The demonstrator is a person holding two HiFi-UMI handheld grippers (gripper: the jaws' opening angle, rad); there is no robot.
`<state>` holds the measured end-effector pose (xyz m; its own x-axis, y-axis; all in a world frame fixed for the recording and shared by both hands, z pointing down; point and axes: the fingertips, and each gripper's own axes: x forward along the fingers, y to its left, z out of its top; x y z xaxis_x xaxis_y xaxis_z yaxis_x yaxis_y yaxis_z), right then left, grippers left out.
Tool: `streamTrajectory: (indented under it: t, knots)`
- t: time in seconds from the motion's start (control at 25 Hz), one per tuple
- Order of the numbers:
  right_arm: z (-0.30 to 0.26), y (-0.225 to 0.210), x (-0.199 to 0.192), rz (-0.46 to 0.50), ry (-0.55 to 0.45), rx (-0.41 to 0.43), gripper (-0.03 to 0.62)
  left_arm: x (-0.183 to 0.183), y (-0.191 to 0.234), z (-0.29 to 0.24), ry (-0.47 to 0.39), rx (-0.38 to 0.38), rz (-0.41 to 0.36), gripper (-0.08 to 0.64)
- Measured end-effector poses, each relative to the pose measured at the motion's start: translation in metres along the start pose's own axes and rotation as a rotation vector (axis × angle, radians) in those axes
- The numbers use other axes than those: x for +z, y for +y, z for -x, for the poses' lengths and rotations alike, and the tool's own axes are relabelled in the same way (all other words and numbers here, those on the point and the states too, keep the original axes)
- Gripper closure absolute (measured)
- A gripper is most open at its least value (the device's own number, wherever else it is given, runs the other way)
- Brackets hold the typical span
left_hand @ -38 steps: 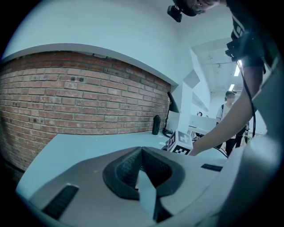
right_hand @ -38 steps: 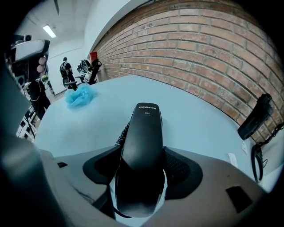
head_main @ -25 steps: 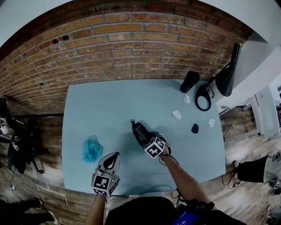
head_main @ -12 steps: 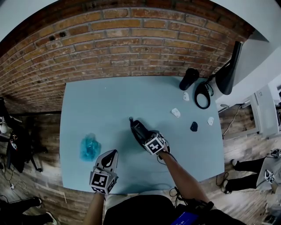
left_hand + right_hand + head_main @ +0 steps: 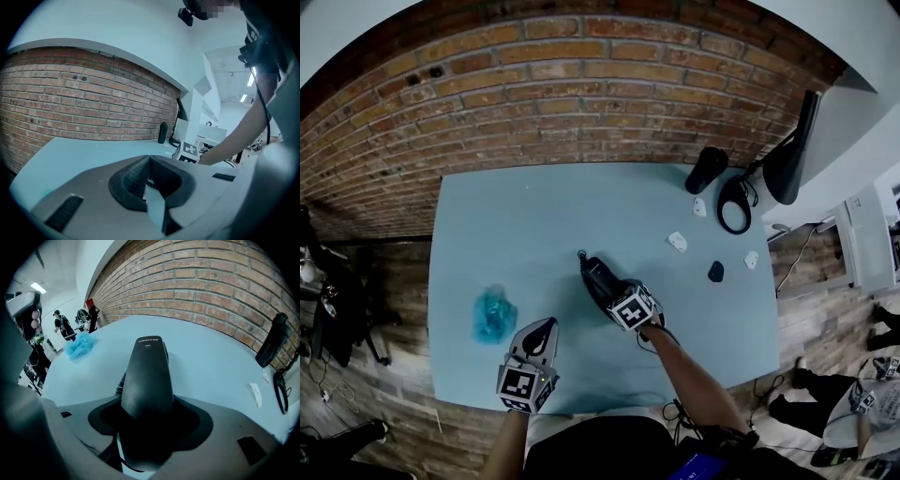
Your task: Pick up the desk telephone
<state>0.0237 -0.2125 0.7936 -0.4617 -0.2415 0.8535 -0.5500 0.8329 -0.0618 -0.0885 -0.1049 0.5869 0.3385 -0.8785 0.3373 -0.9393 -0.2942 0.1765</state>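
The black desk telephone (image 5: 596,275) is near the middle of the light blue table (image 5: 516,225). My right gripper (image 5: 610,290) is shut on it, and its marker cube is toward me. In the right gripper view the telephone's long dark body (image 5: 145,373) runs out between the jaws, with a coiled cord (image 5: 120,381) at its left side. Whether it rests on the table or is held just above it, I cannot tell. My left gripper (image 5: 548,325) is near the table's front edge, left of the telephone and apart from it. Its jaws are shut on nothing (image 5: 149,158).
A crumpled blue cloth (image 5: 494,317) lies at the front left. At the back right are a black bottle (image 5: 705,172), a looped black cable (image 5: 734,204), small white pieces (image 5: 677,243) and a small black piece (image 5: 716,273). A brick wall (image 5: 581,103) runs behind the table.
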Motion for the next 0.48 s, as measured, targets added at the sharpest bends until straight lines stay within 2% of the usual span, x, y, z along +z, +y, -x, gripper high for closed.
streamTrajectory:
  t: [0.48]
  knots:
    - [0.0014,0.0019,0.002,-0.016,-0.005,0.002,0.316,0.0023,0.0003,-0.001,-0.011,-0.004,0.019,0.557]
